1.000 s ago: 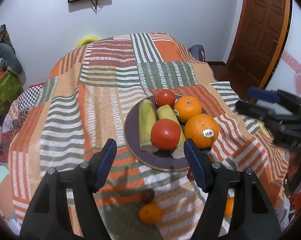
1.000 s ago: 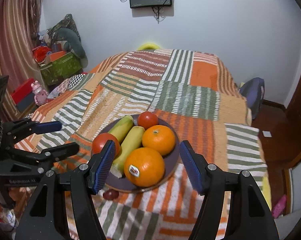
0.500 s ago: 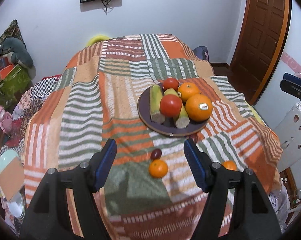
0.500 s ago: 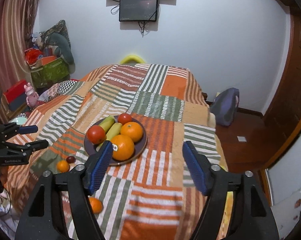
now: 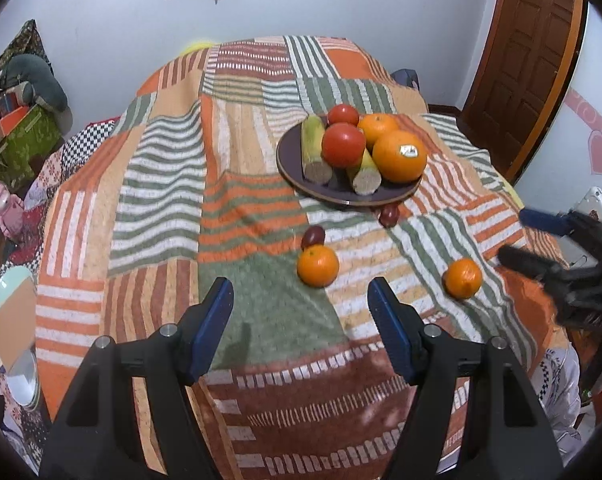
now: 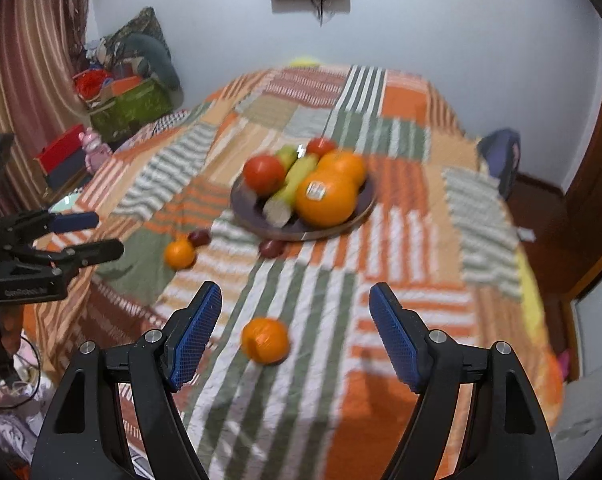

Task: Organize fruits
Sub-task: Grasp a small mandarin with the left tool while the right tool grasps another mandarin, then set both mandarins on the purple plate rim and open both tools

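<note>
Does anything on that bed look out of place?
Yes: two small oranges and two dark plums lie loose on the blanket, while the other fruit sits piled on the plate.

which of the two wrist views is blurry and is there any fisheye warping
Right wrist view: motion-blurred, plate and loose orange smeared, though the right gripper stays sharp. Left wrist view: crisp fruit, sticker legible as a patch; the door bows from fisheye distortion, corners vignetted black.

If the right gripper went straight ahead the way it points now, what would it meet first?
Most likely the loose small orange lying on the blanket between the open right gripper's fingers; depth is blurred, so it might pass just over it.
</note>
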A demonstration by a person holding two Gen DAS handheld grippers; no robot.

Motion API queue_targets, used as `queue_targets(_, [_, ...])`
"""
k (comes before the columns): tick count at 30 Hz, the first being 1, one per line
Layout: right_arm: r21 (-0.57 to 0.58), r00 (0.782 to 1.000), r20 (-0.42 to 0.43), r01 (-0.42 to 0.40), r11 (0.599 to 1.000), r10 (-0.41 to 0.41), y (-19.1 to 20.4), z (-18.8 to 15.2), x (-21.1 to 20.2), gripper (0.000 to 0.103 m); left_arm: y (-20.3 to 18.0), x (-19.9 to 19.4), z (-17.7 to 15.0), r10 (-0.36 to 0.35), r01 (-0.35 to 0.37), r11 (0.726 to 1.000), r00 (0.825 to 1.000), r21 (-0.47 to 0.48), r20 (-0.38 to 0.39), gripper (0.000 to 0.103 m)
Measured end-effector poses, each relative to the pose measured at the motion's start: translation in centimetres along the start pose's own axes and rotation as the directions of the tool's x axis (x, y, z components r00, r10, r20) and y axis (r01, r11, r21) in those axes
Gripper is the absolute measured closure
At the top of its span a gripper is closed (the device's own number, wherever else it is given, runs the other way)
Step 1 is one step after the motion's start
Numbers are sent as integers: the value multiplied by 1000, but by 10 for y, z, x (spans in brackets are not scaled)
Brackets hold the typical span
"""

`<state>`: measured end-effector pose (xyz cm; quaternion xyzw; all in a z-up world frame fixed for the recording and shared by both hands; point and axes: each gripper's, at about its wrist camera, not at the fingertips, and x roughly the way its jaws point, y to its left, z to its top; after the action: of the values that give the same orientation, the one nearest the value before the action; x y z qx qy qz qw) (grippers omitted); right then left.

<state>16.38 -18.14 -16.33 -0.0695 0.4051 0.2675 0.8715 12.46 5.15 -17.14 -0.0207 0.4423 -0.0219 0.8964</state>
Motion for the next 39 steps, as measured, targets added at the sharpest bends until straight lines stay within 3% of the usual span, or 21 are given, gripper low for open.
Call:
queue_targets(4, [10,999,-51,-17,1000,17,5,-14,21,30,3,8,-8,-4,4,1000,1000,-9,-24,34])
queue_targets(6, [21,997,-74,-30,999,31,4,-20,29,36,3,13,-10,-10,9,1000,999,-14,-35,34])
queue_targets(11, [34,989,-132,-67,997,71,5,-29,45,61,1,24,-10,-25,25,1000,998,-6,-51,34])
queue_targets(13, [31,989,-128,-72,997,75,6,-29,46,67,-1,29,-8,-29,29,1000,998,2,-54,37])
queue_targets(17, [45,992,-102,-74,996,78,5,-28,43,68,-5,43,-1,-41,42,999,996,8,-73,47])
queue_targets(24, [44,995,-66,-67,997,70,2,-17,40,68,-6,72,10,-35,36,999,995,7,-94,50])
queue_targets(31, [53,997,-50,-63,997,65,-5,-8,41,68,-2,90,13,-66,64,998,992,-19,-106,68])
queue_targets(39, [56,997,-40,-69,996,72,-6,-1,44,68,0,79,15,-79,78,997,993,-22,-87,69])
